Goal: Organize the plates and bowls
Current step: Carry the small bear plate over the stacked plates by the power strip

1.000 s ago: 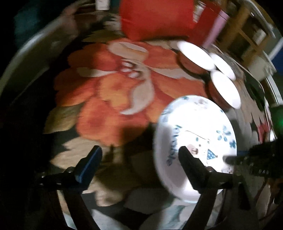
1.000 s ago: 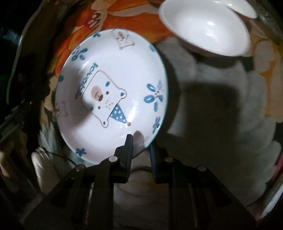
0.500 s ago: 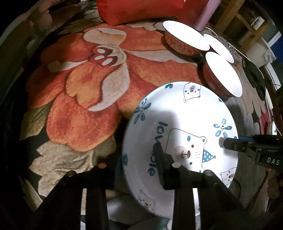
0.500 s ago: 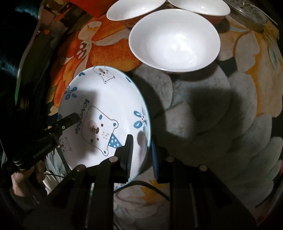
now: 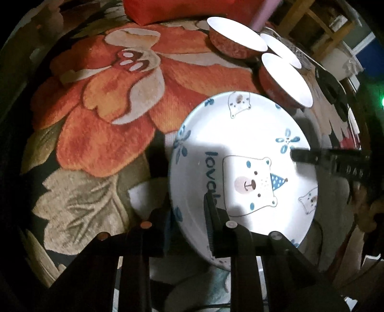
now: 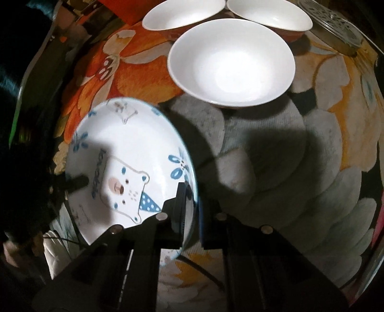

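Note:
A white plate with a blue bear print hangs tilted over the flowered cloth, held at two opposite rims. My left gripper has the near-left rim between its jaws, which are closing, one pad inside and one under the edge. In the right wrist view the same plate sits lower left, and my right gripper is shut on its right rim. Three bowls, white inside and reddish outside, stand close together beyond the plate: the nearest bowl, and two behind it.
The flowered orange and grey cloth covers the surface. A red cushion lies at the far edge. A black object and wooden shelving are at the far right. A patterned metal lid sits right of the bowls.
My left gripper went from wide open beside the plate to closed around its rim. The right gripper kept its hold, and the plate tilted and came nearer the left camera.

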{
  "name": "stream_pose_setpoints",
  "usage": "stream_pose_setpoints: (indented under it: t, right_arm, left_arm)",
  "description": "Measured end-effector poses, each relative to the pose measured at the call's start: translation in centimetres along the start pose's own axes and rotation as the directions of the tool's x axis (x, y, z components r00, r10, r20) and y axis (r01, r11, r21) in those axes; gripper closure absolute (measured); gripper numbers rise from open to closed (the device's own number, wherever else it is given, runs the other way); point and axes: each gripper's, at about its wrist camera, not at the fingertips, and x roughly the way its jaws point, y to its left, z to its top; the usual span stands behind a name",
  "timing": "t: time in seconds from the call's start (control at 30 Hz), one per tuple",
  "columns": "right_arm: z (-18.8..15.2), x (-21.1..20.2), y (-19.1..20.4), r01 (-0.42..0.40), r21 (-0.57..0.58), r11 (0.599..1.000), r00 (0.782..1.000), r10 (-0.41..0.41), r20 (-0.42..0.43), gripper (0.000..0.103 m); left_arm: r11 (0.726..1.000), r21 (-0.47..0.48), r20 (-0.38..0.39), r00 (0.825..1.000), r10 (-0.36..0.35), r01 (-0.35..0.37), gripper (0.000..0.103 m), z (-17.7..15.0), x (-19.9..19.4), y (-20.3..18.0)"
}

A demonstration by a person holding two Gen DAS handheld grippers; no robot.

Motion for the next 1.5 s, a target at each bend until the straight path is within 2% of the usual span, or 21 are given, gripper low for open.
stream_pose_setpoints:
  t: [0.07,0.27,0.43,0.77,0.97,1.1,1.33,1.5]
  right_arm:
    - [0.2,0.0,0.1,0.004,0.002,1.0,1.0,-0.004,0.009,0.091]
    - [-0.7,0.0,0.8,0.047,-0.024,0.999,0.999,-0.046,0.021,0.091]
    - [-0.7,-0.6,0.6,0.032,-0.046,0.998,0.999,-0.031,0.016,0.093]
    - [-0.2,-4.6,-0.7,0.031,-0.05,0.998,0.999,-0.03,0.017,0.093]
    - [-1.1,-8.3,-3.2,0.043,-0.022,0.999,0.999,-0.043,0.028,0.093]
    - [-2.8,-10.7,-6.3,0.052,0.052,0.997,0.998,-0.054,0.04,0.093]
    - [-5.5,-13.7,-11.0,0.069,0.14,0.988,0.995,-0.078,0.057,0.093]
    - [-8.3,-15.6,-14.8,0.049,0.227,0.973,0.995,-0.067,0.072,0.093]
  left_arm:
    - [1.0,-0.008,-0.001,1.0,0.011,-0.011,0.079,0.1,0.1,-0.1]
    - [1.0,-0.02,-0.012,1.0,0.01,-0.011,0.079,0.6,0.5,-0.2]
    - [0.999,-0.033,-0.012,1.0,-0.009,0.008,0.079,-0.1,0.0,-0.8]
    - [0.998,-0.017,0.05,0.997,-0.052,0.053,0.079,1.1,-2.7,-4.1]
    - [0.993,0.052,0.084,0.99,-0.11,0.105,0.079,2.7,-4.1,-8.1]
    - [0.985,0.121,0.087,0.987,-0.138,0.127,0.079,3.7,-4.4,-11.9]
    - [0.965,0.207,0.043,0.984,-0.175,0.162,0.079,4.9,-3.4,-18.1]
    - [0.947,0.267,0.013,0.982,-0.189,0.179,0.079,5.7,-3.0,-22.1]
